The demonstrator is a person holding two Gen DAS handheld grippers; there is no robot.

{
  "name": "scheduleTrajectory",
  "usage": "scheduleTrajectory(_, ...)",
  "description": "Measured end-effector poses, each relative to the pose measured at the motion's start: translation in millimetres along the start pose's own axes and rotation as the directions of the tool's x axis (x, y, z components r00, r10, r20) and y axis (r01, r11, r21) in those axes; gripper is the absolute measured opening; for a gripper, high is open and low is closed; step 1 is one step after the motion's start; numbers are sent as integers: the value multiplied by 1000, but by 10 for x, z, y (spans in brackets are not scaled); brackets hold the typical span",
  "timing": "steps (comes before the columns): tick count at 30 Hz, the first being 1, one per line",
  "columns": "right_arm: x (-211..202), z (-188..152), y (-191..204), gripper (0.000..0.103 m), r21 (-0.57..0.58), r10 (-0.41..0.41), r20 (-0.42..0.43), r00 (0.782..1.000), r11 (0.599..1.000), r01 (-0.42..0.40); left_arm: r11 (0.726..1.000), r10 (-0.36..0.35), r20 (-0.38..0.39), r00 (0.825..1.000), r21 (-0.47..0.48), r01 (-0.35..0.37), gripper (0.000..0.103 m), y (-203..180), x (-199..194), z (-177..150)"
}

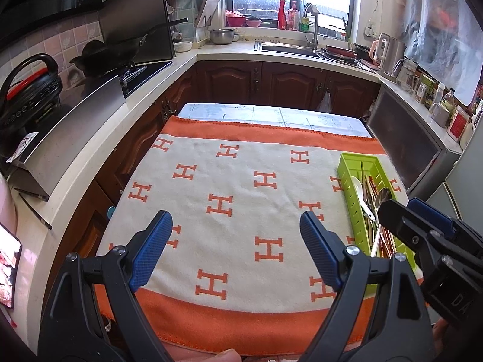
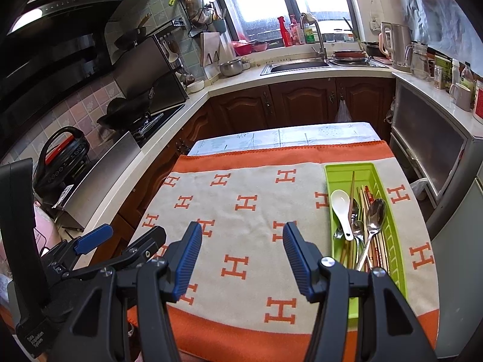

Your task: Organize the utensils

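We see the tabletop [image 2: 326, 131] covered w/ a pale patterned sheet at the far end, and over most of it a thick woven blanket [image 2: 256, 241]: cream middle, orange borders, orange H shapes in rows, soft nap.

On the blanket's right side sits a long, narrow green tray [image 2: 395, 259], plastic, rectangular, w/ slotted side walls. The utensils are all in it, piled lengthwise & overlapping: a white ceramic soup spoon [image 2: 342, 203] w/ a hole at the handle end, a big shiny metal spoon [image 2: 375, 214], several smaller metal spoons [image 2: 357, 229] under the white one, plus wooden and red-patterned chopsticks [image 2: 363, 199] along the tray. From the left wrist view the same tray [image 1: 350, 181] lies right of centre, partly hidden by the other tool.

Our left hand-held gripper [image 1: 232, 247] hangs above the blanket's near-middle, jaws spread wide, nothing btwn the blue ribbed pads. Our right hand-held gripper [image 2: 243, 259] is likewise spread apart & empty, above the blanket just left of the tray, not touching it. The black frames of both are hard plastic w/ metal screws.
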State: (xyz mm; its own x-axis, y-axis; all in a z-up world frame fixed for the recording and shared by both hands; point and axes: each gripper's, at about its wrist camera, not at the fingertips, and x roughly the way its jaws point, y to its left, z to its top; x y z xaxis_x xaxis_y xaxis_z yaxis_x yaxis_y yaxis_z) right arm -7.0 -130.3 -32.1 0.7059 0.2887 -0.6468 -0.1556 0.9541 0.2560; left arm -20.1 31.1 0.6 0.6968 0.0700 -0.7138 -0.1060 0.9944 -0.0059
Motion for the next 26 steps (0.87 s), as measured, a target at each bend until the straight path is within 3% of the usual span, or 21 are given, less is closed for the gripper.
scheduleTrajectory(26,-10,-6,-7,56,3,1,2,1000,1000,-1,1000,-24,5,1000,-1,24,85,-9,-72,8)
